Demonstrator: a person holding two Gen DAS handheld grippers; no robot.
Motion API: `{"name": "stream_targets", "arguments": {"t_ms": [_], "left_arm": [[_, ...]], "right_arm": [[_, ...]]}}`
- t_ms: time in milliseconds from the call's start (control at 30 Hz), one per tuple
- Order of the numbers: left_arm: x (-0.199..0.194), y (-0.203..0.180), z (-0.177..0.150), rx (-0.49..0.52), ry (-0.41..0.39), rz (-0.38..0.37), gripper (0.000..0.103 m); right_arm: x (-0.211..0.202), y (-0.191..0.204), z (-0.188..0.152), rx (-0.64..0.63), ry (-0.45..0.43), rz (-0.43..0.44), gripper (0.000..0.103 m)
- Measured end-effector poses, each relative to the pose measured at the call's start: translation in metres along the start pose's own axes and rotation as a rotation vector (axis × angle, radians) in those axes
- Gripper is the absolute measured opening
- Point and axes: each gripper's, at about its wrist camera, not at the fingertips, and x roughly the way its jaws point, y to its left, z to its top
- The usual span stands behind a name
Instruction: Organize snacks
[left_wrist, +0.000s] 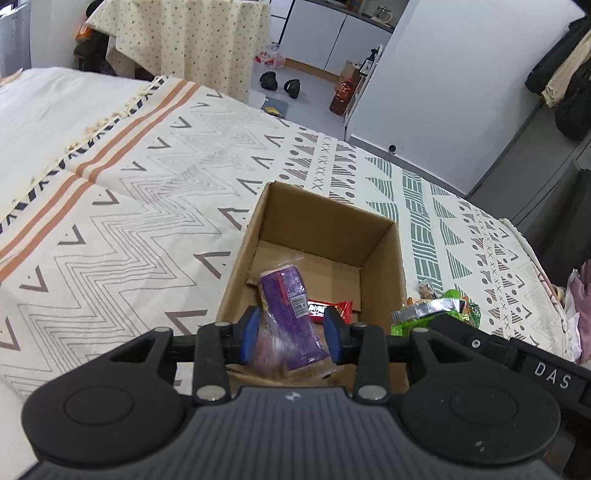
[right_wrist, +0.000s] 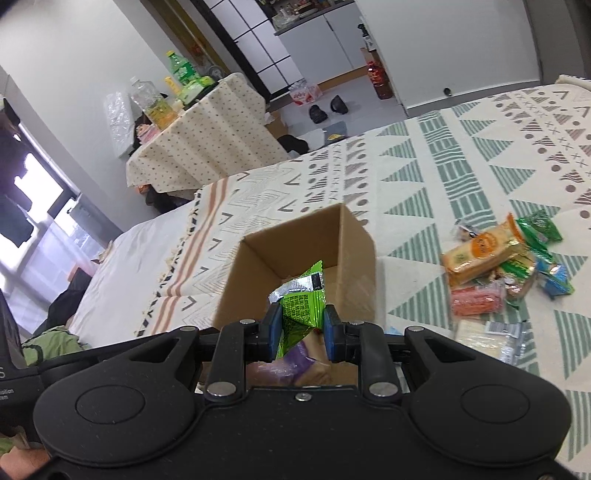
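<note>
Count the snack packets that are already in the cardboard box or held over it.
3. The purple packet sits between the left gripper's fingers, a red packet lies on the box floor, and the right gripper holds a green packet. More may be hidden.

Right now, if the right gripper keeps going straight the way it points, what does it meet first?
Probably the far inside wall of the cardboard box. The right gripper, shut on the green snack packet, points over the open box; depth is unclear, so it may meet the box floor instead.
</note>
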Motion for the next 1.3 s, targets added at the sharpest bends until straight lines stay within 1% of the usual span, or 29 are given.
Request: {"name": "stream_targets", "arguments": {"t_ms": [33,67,100,133,167,233,300,400,500,633,700,967,1100,1167,1300], "left_arm": [[-0.001,0.001,0.000,-0.002,0.002,0.001,0.038],[-0.001,0.002,0.001,-0.004,0.003,0.005,0.042],[-0.002,0.003,0.000,-0.005,0.002,0.009,0.046],[-0.004,0.003,0.000,-0.005,0.001,0.012,0.049],[-0.005,0.003,0.000,-0.004,0.001,0.016,0.055],[-0.007,0.001,-0.002,0.001,-0.002,0.024,0.061],[-0.009,-0.001,-0.003,0.007,-0.003,0.036,0.072],[-0.012,-0.005,-0.006,0.011,-0.010,0.045,0.080],[-0.013,-0.011,-0.009,0.023,-0.007,0.045,0.083],[-0.015,-0.019,-0.014,0.030,0.005,0.026,0.086],[-0.016,-0.024,-0.017,0.030,0.008,0.023,0.089],[-0.021,-0.050,-0.028,0.081,0.014,0.007,0.092],[-0.024,-0.062,-0.033,0.096,0.015,-0.006,0.094],[-0.025,-0.068,-0.036,0.104,0.012,-0.011,0.097],[-0.026,-0.080,-0.040,0.121,0.009,-0.016,0.097]], "right_arm": [[0.001,0.001,0.001,0.005,0.002,0.006,0.028],[0.001,0.001,0.001,0.012,0.000,0.000,0.031],[0.001,0.002,0.001,0.011,-0.002,-0.001,0.036],[0.000,0.002,0.001,0.008,-0.003,0.000,0.038],[-0.001,0.002,0.001,0.009,-0.006,0.000,0.041],[-0.004,-0.001,0.000,0.023,-0.007,-0.006,0.042],[-0.008,-0.006,-0.002,0.032,-0.008,-0.015,0.043],[-0.016,-0.013,-0.005,0.038,-0.010,-0.032,0.047],[-0.024,-0.021,-0.009,0.044,-0.014,-0.047,0.051],[-0.034,-0.032,-0.014,0.059,-0.015,-0.069,0.056],[-0.040,-0.036,-0.015,0.064,-0.023,-0.077,0.060],[-0.063,-0.056,-0.019,0.086,-0.061,-0.095,0.071],[-0.073,-0.064,-0.020,0.088,-0.079,-0.102,0.079],[-0.078,-0.070,-0.020,0.092,-0.086,-0.106,0.080],[-0.085,-0.081,-0.023,0.103,-0.092,-0.110,0.082]]}}
